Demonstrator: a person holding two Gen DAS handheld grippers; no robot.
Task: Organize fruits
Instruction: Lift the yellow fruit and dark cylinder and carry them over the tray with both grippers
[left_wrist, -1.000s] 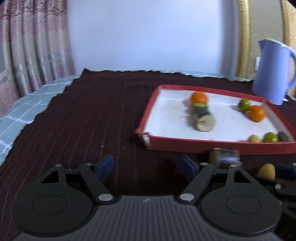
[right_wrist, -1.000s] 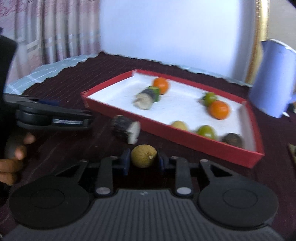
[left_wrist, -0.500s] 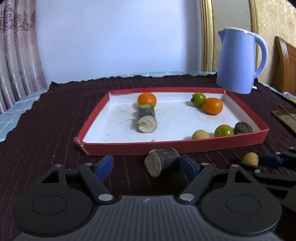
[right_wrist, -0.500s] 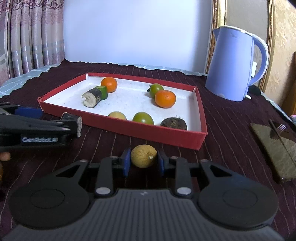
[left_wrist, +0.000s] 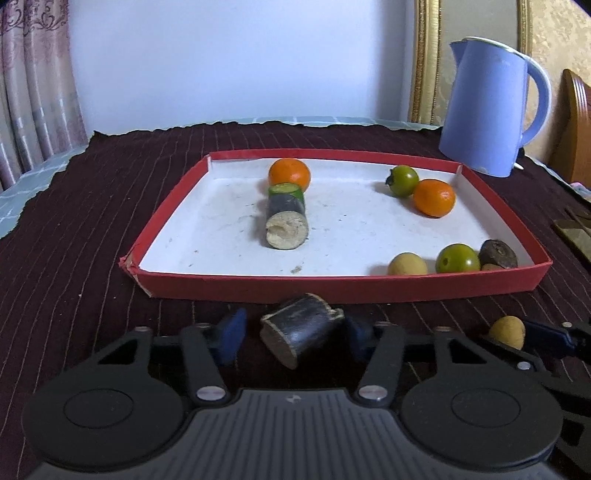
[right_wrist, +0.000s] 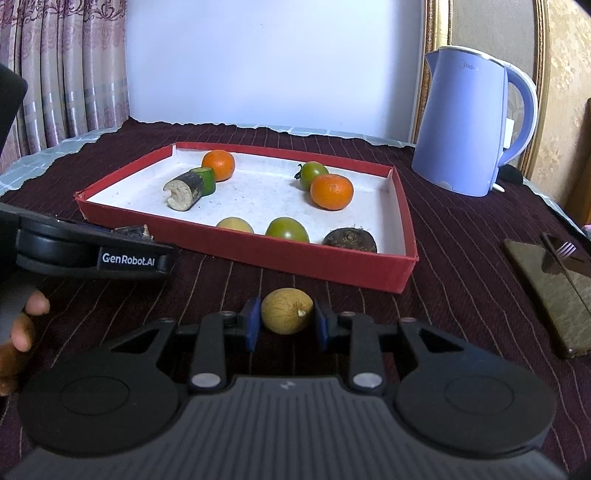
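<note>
The fingers (left_wrist: 229, 335) of the left gripper (left_wrist: 293, 334) are spread either side of a dark sugarcane piece (left_wrist: 301, 330), with gaps seen on both sides. A small yellow fruit (right_wrist: 287, 311) is flanked by the right gripper (right_wrist: 286, 325), its pads close but contact cannot be told. Both lie on the table (right_wrist: 461, 258) just before the red tray (right_wrist: 332, 271)

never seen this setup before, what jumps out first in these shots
The red tray on the dark cloth draws the eye, with two oranges, green fruits and a cut dark stalk piece on its white floor. In front of it, the right gripper brackets a round yellow fruit, and the left gripper a dark stalk chunk. A pale blue kettle stands behind the tray on the right.
</note>
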